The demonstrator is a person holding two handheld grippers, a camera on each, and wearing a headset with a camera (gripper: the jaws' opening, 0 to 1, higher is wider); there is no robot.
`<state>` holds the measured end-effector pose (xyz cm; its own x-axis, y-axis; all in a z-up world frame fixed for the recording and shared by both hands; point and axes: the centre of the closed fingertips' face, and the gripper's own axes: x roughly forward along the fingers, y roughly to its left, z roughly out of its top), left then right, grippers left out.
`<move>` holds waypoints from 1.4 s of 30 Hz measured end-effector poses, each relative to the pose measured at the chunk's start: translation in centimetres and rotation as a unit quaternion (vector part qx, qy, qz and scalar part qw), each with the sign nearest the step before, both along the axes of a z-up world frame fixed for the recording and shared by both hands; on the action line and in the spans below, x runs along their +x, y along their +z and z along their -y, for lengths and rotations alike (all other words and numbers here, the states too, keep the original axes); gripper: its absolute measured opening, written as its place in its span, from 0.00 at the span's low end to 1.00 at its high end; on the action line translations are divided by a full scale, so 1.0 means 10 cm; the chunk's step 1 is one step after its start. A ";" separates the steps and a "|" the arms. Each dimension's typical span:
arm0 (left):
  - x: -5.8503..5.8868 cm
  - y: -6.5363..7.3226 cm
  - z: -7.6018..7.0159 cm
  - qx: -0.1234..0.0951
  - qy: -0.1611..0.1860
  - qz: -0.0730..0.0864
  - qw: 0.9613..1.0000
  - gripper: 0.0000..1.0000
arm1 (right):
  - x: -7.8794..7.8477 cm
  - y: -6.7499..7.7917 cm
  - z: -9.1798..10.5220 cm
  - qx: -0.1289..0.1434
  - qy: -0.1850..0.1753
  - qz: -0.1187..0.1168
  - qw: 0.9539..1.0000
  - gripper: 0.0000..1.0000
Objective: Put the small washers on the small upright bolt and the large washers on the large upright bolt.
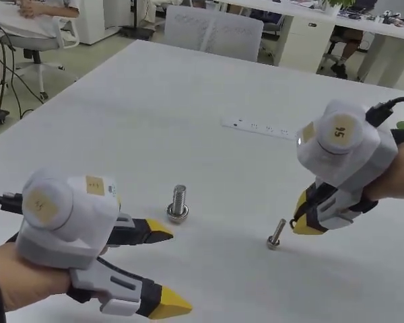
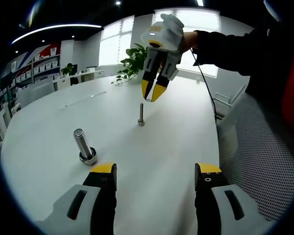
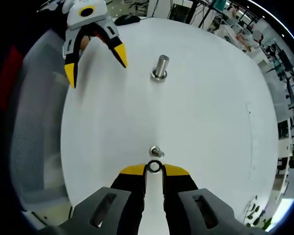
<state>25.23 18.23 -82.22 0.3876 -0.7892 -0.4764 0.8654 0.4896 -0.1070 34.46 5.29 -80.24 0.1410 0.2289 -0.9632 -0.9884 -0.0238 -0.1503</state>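
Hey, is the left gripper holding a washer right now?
No, the left gripper is open, with just bare table between its jaws.

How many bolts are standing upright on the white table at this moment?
2. The large bolt stands ahead of the open left hand-held gripper. The small bolt stands just beyond the tips of the right hand-held gripper, which holds a small washer. None seems hidden.
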 end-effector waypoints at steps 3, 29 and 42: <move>0.00 0.00 0.00 0.000 0.001 0.000 1.000 0.64 | 0.01 0.01 -0.05 0.002 0.003 0.002 1.000 0.13; -0.02 -0.02 -0.02 -0.001 0.005 -0.004 1.000 0.63 | 0.06 -0.11 -0.12 -0.002 0.013 -0.005 1.000 0.13; 0.00 -0.03 -0.03 -0.001 0.006 -0.007 1.000 0.63 | 0.07 -0.24 -0.12 -0.003 0.009 -0.020 1.000 0.13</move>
